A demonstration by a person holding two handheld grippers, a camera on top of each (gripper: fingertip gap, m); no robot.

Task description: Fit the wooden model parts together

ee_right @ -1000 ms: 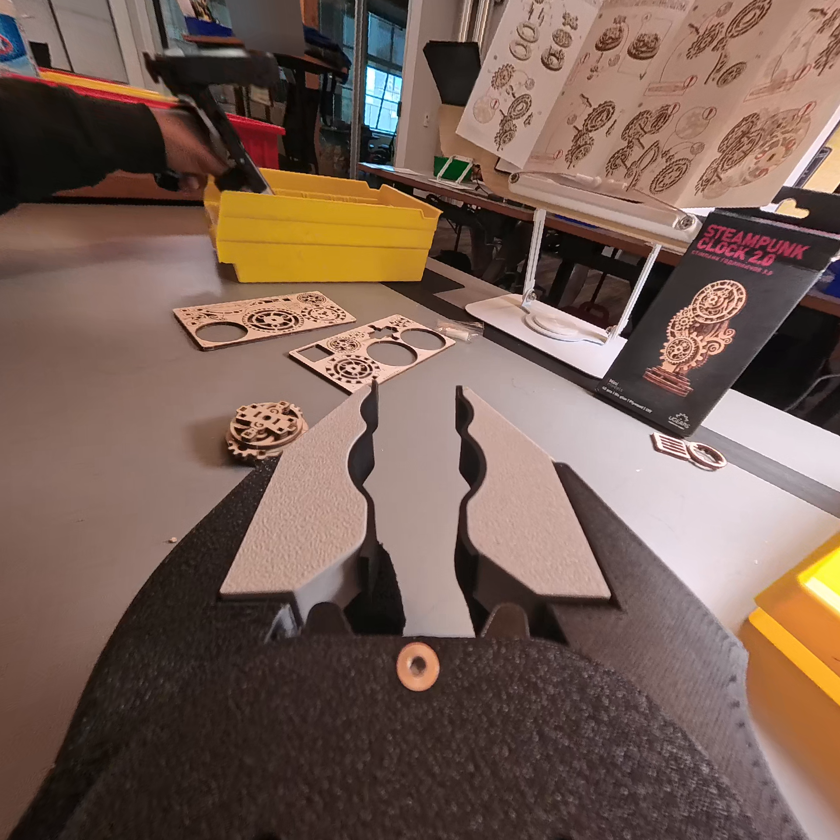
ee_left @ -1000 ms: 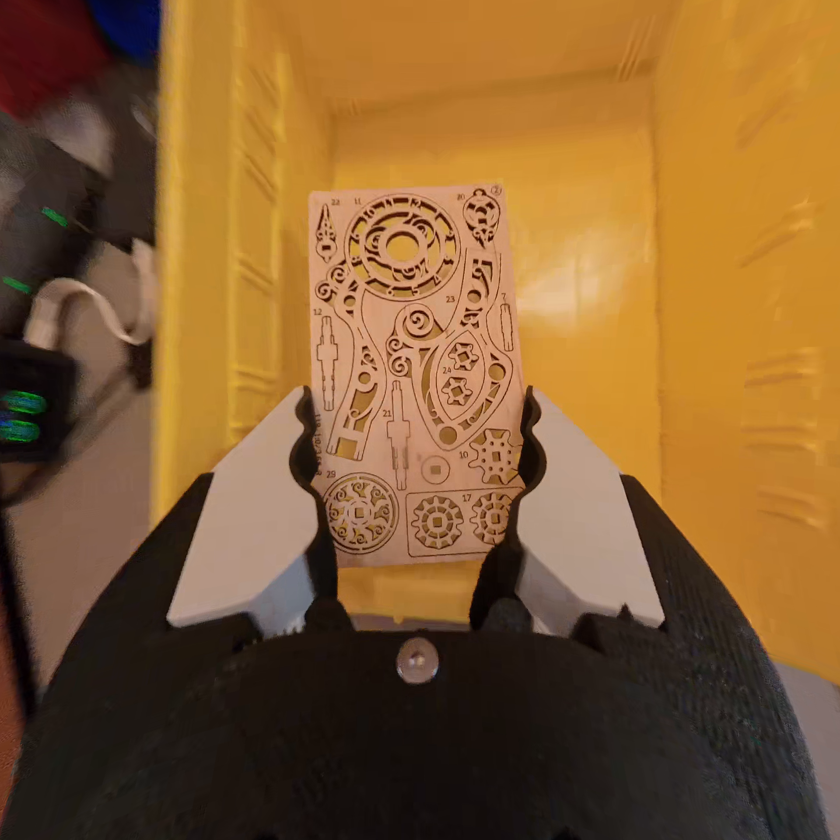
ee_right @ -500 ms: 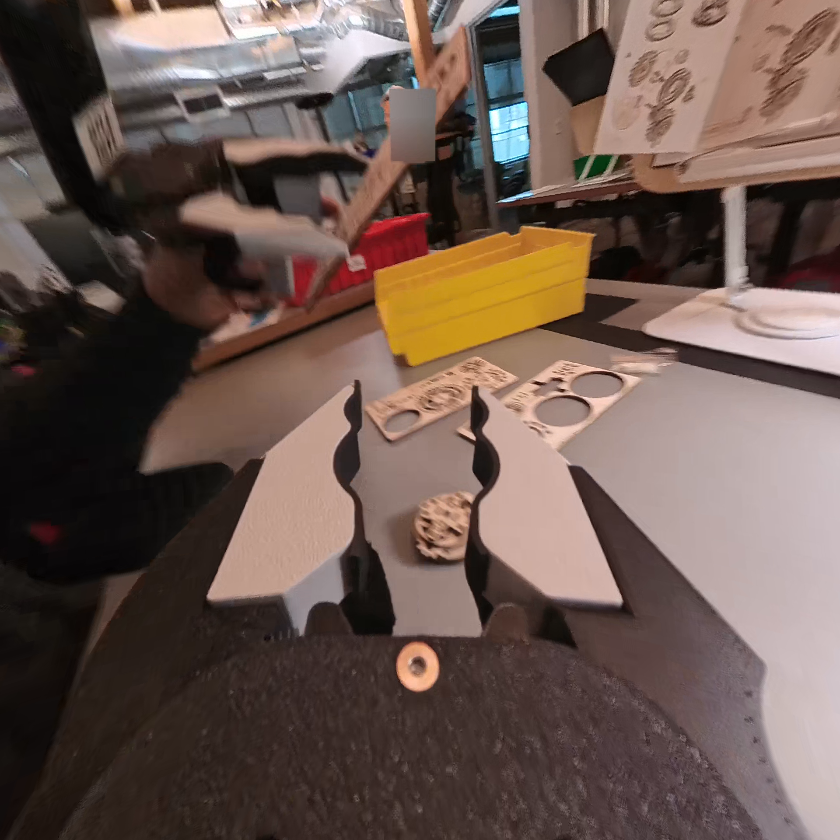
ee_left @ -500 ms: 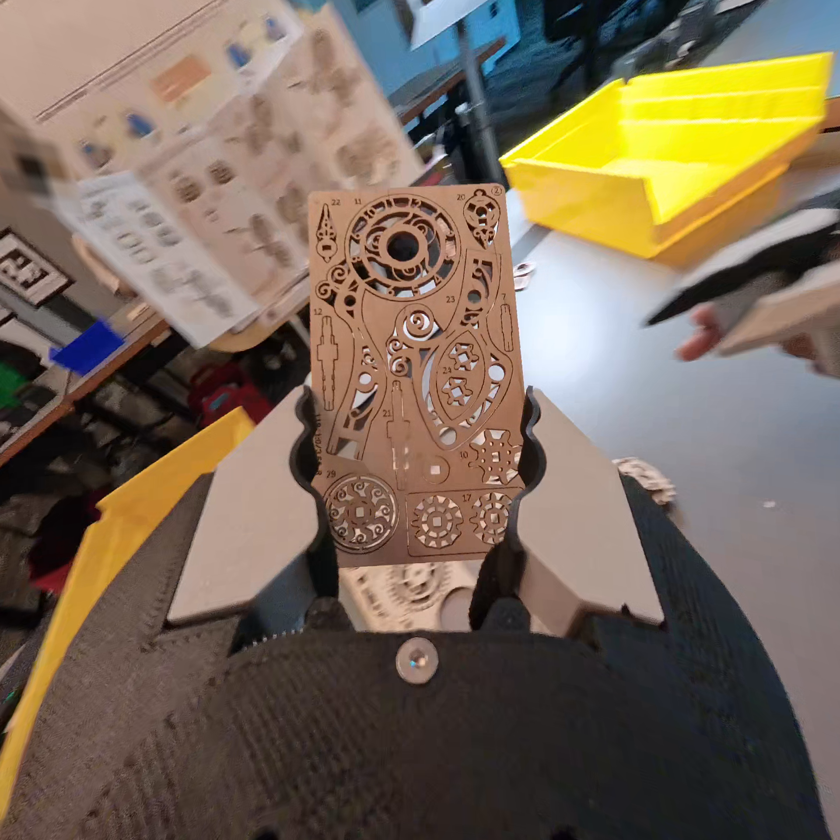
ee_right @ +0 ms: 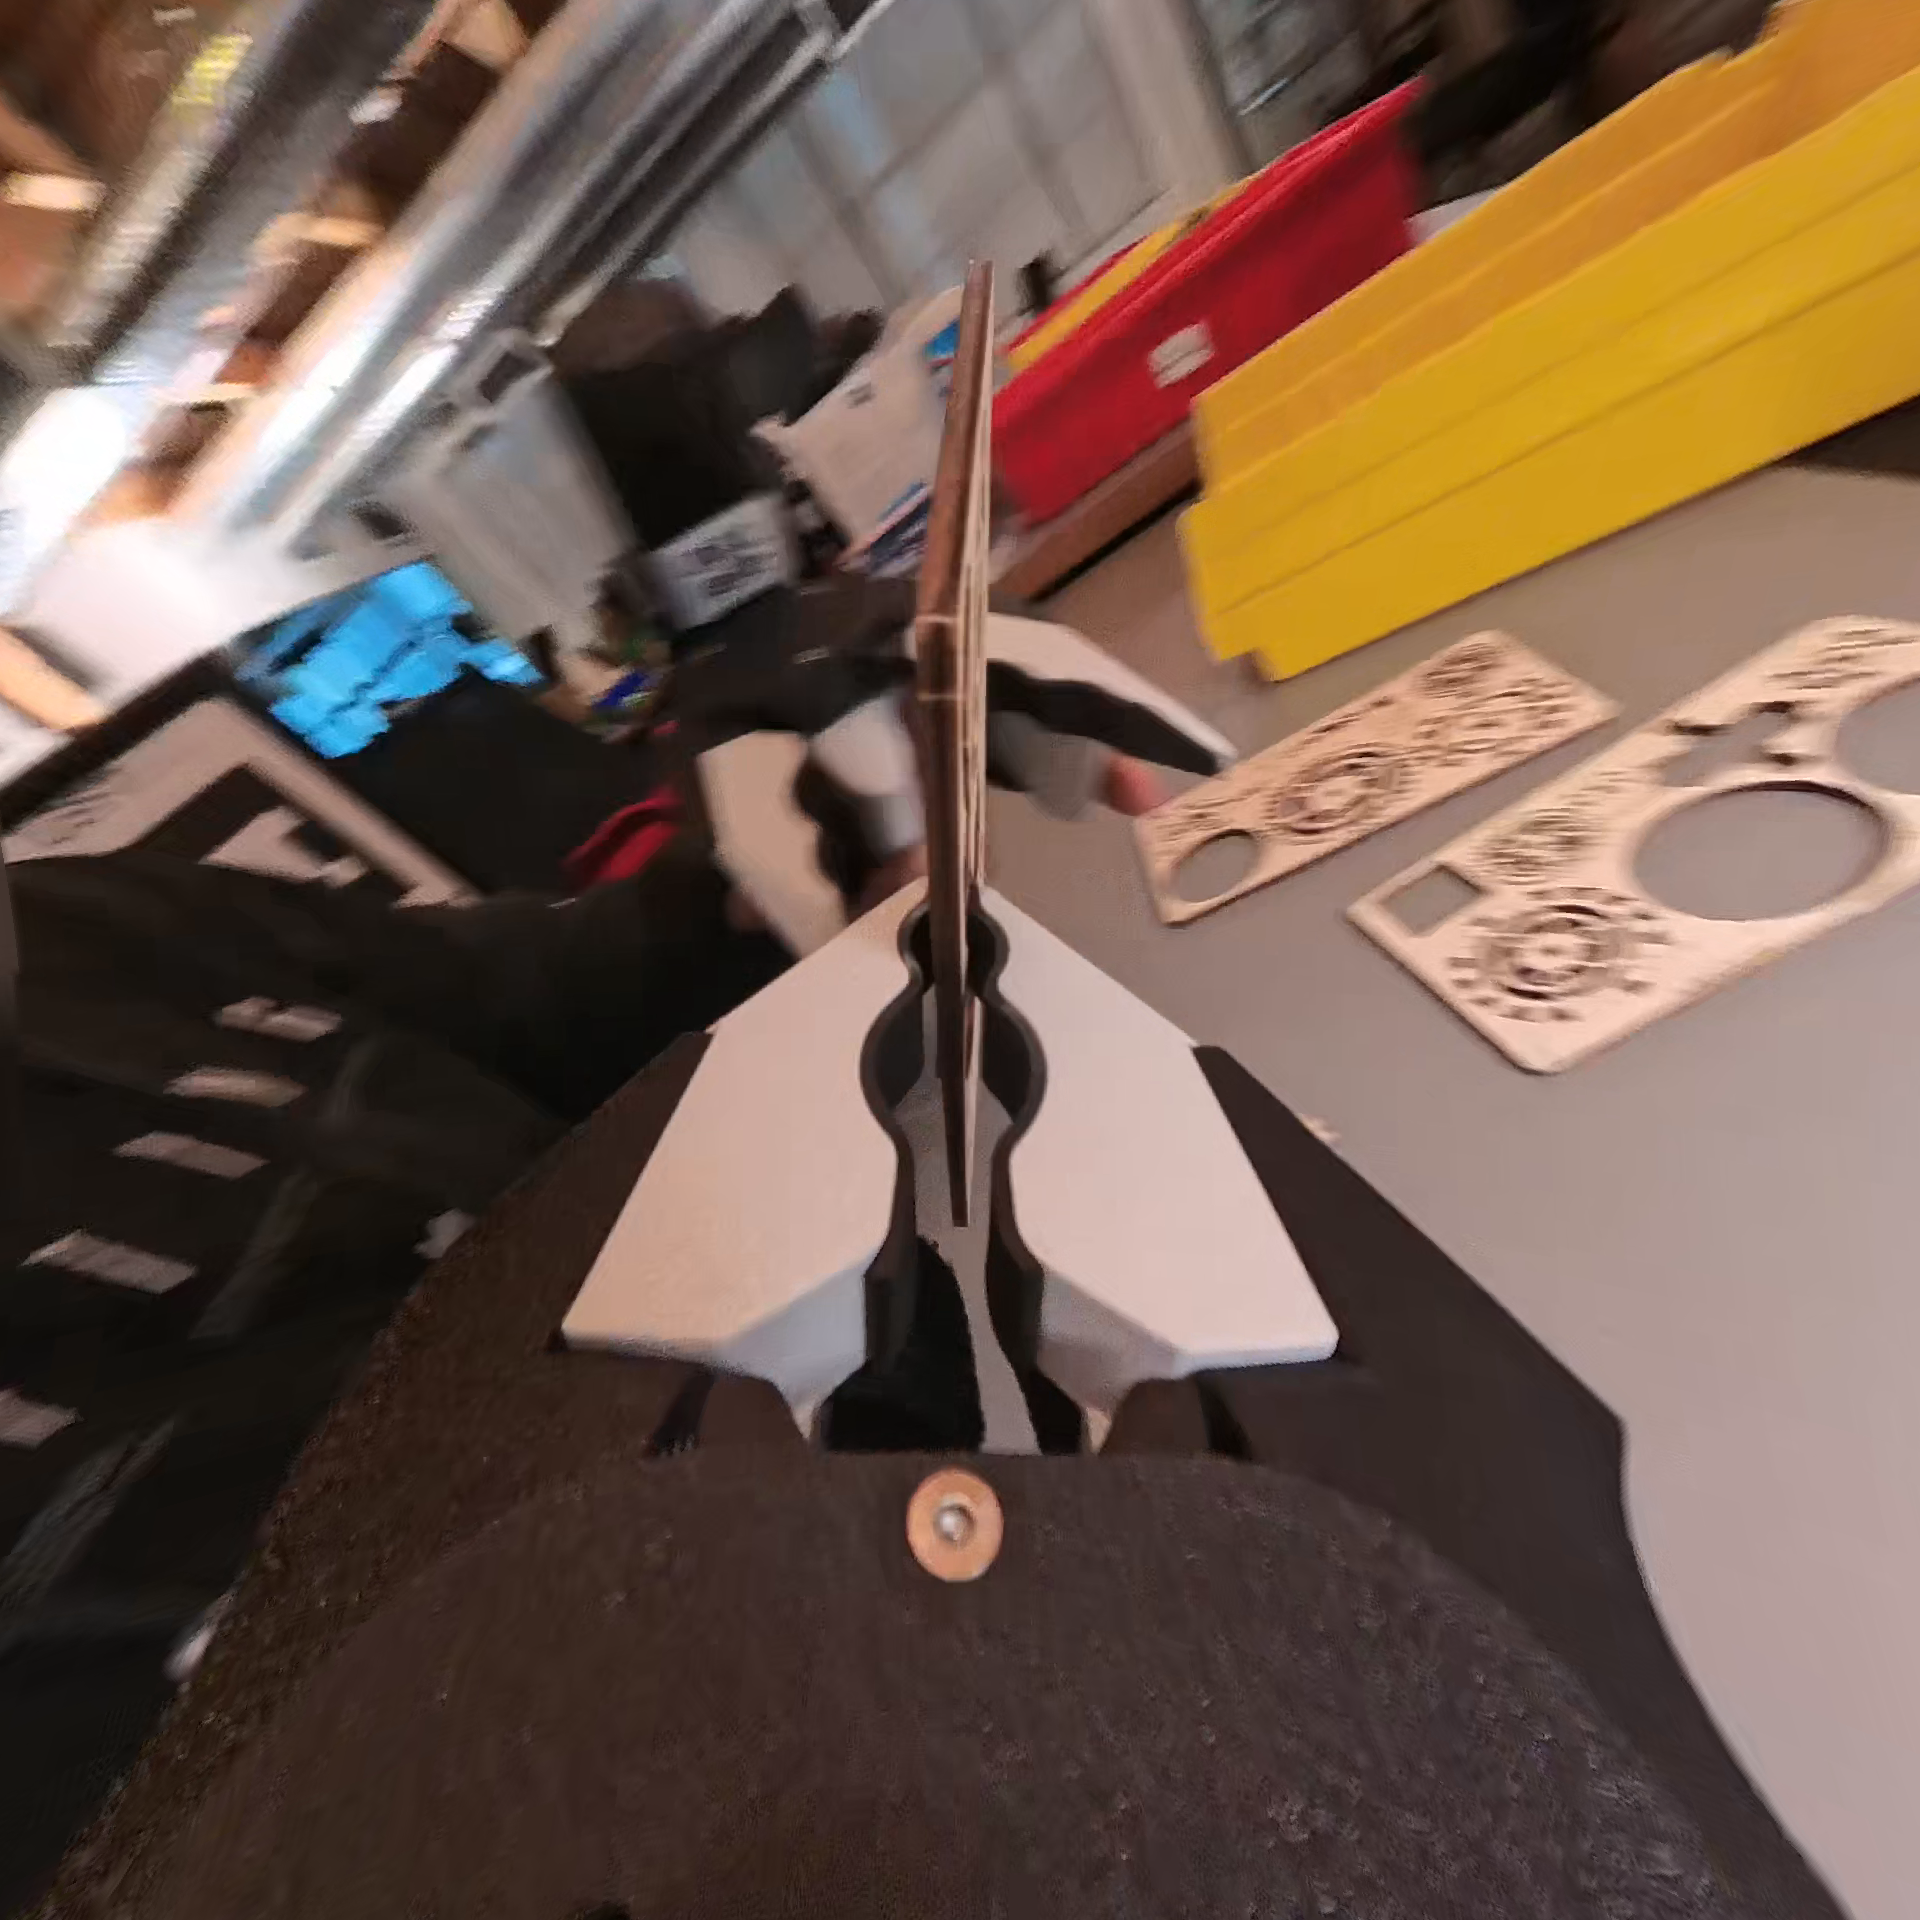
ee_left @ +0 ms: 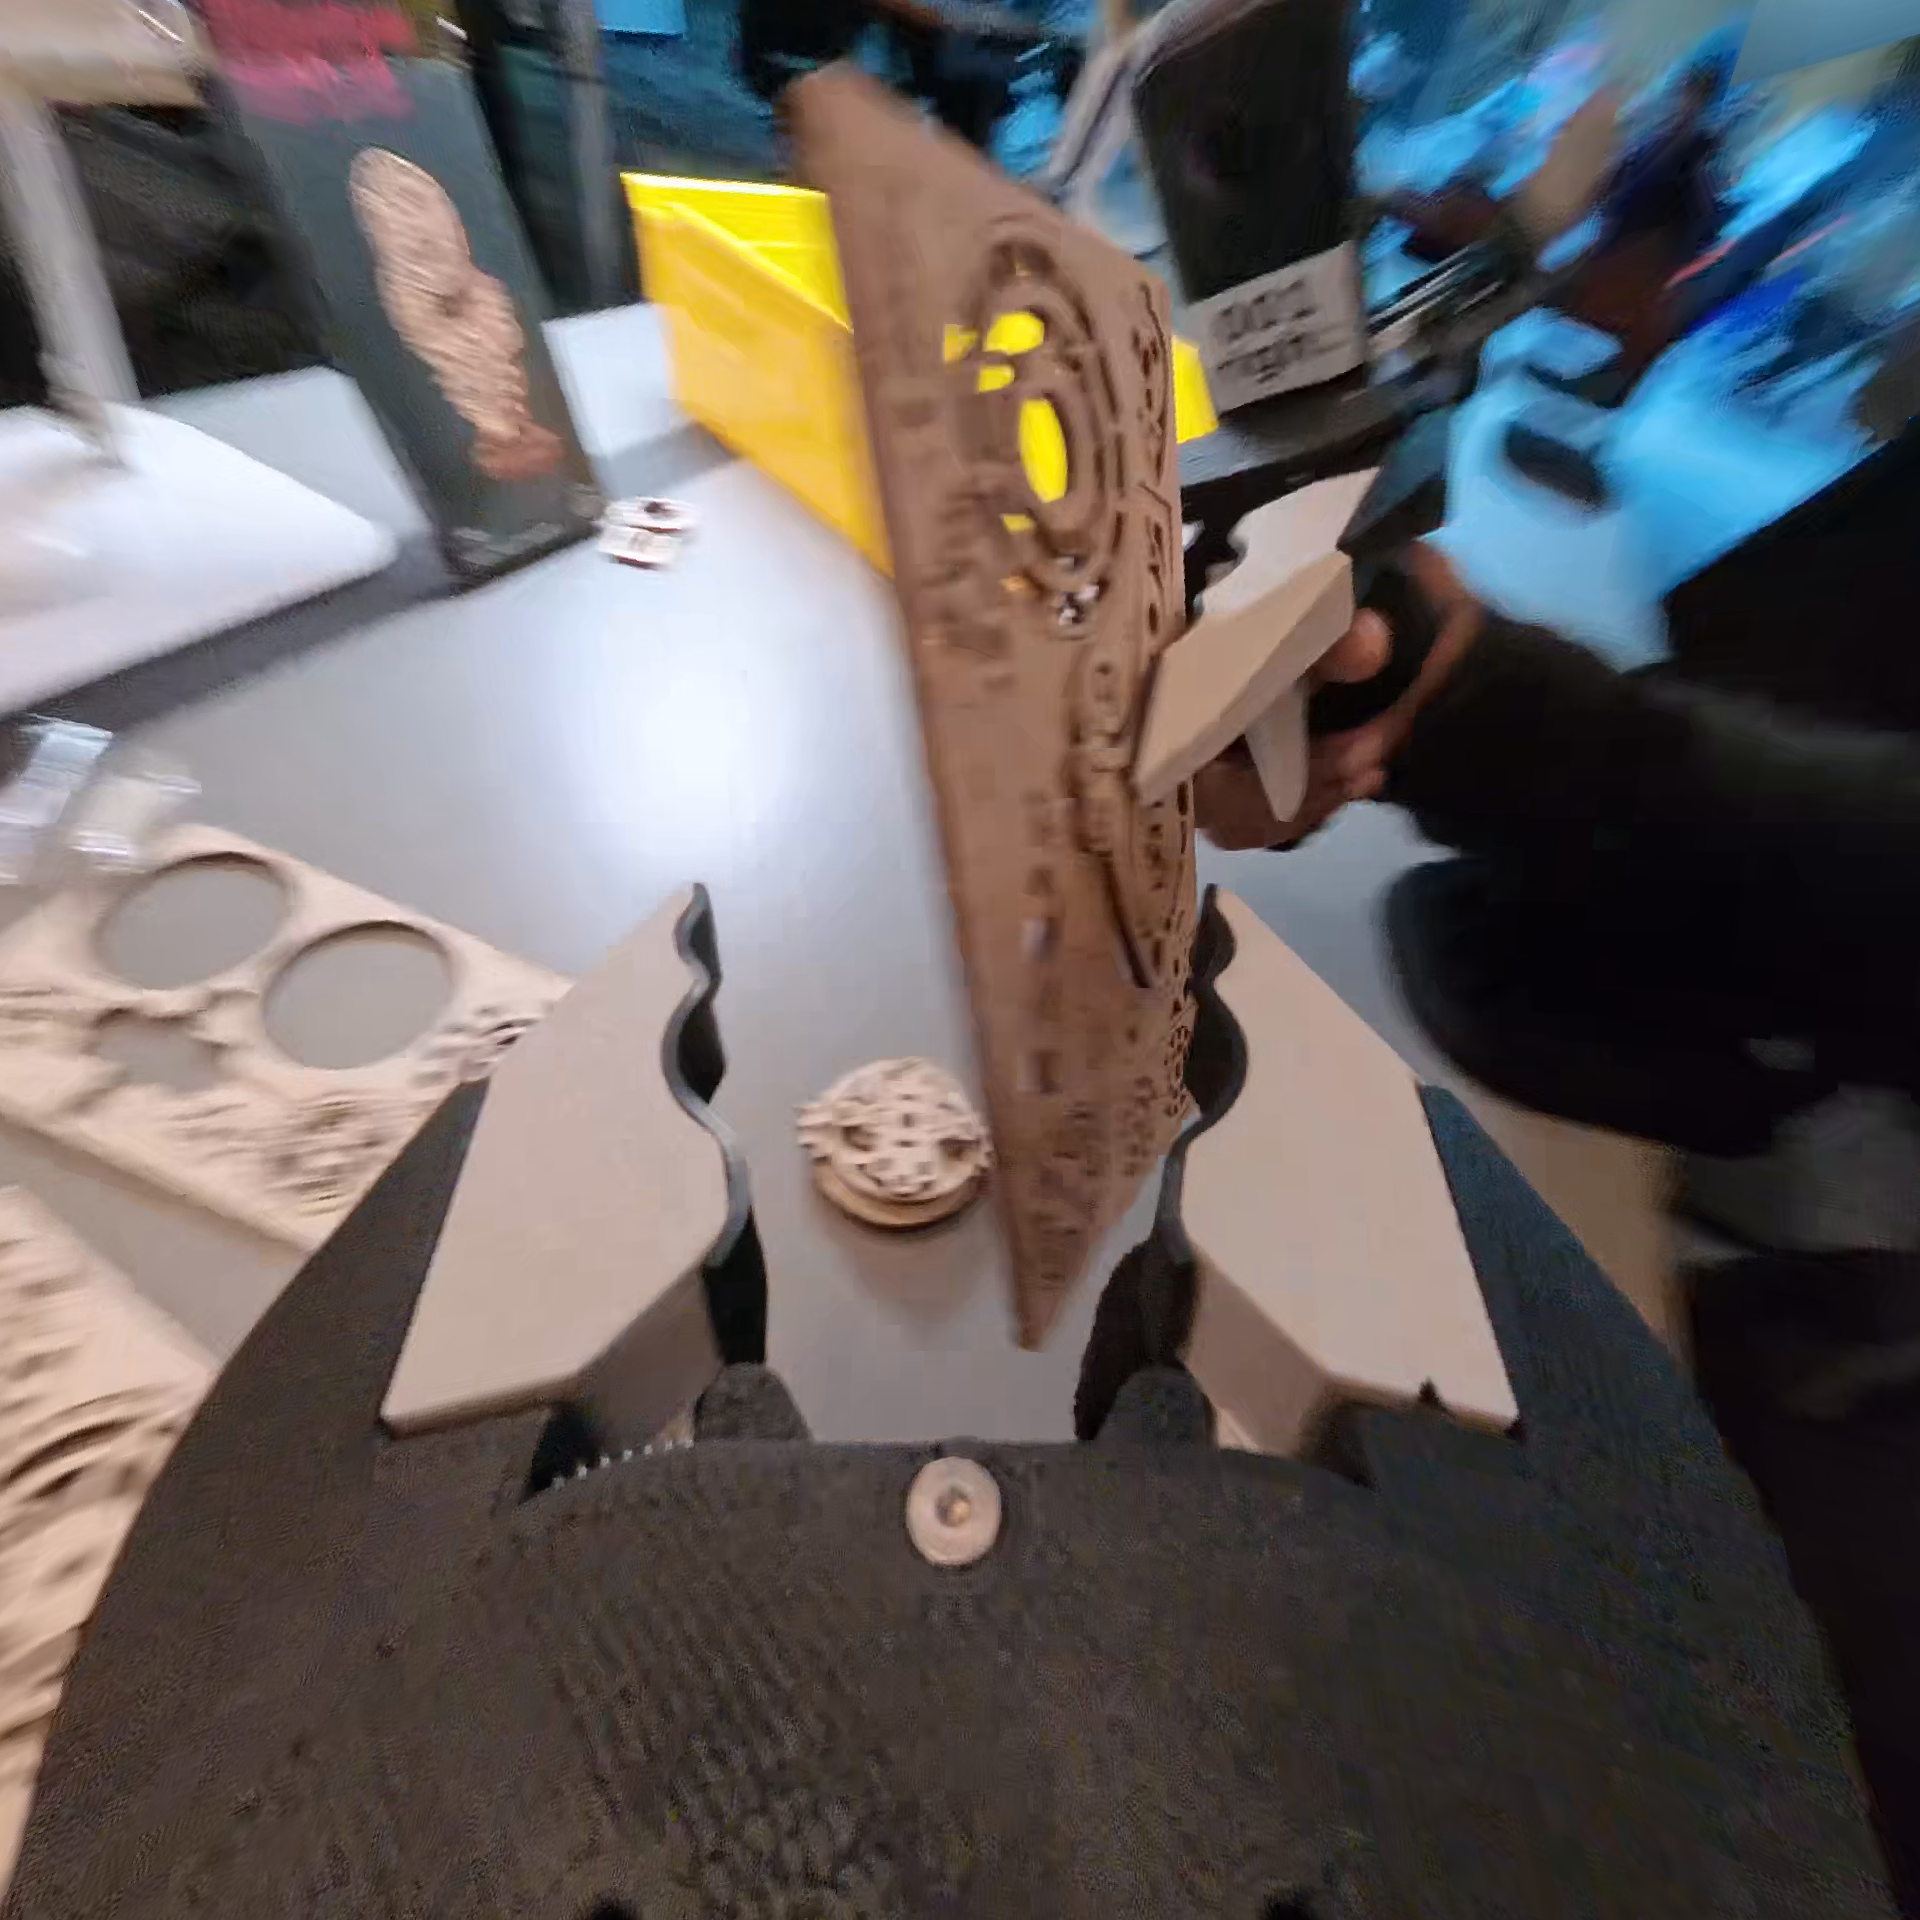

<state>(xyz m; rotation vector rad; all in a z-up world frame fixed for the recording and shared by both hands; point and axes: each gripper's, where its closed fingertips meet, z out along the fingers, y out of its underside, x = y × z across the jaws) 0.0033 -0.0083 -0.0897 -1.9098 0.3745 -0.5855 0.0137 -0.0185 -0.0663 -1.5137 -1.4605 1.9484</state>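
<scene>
Left wrist view: noted the left tool [ee_left: 951, 914] with jaws spread wide, no longer clamping the wooden parts sheet [ee_left: 1039, 727] it held by both edges a second ago above a yellow bin. Found the sheet now turned edge-on, upright over the worktop [ee_left: 623, 675], resting at most against that tool's right-hand finger. Right wrist view: logged the right tool [ee_right: 951, 925], empty a second ago, now closed on the sheet's faces near its lower end. Read as a handover just completed, left to right; judged pressing parts out of the sheet the likely next step, fitting not yet begun. Spotted a small round gear sub-assembly [ee_left: 894, 1143] lying flat just below the sheet. Also on the grey matt worktop: two spent sheets [ee_right: 1662, 883] with round cut-outs, a stack of yellow bins [ee_right: 1558, 416], a dark kit box [ee_left: 436, 312] standing. Beyond: red bin [ee_right: 1195, 343], cluttered workshop, heavy motion blur.
</scene>
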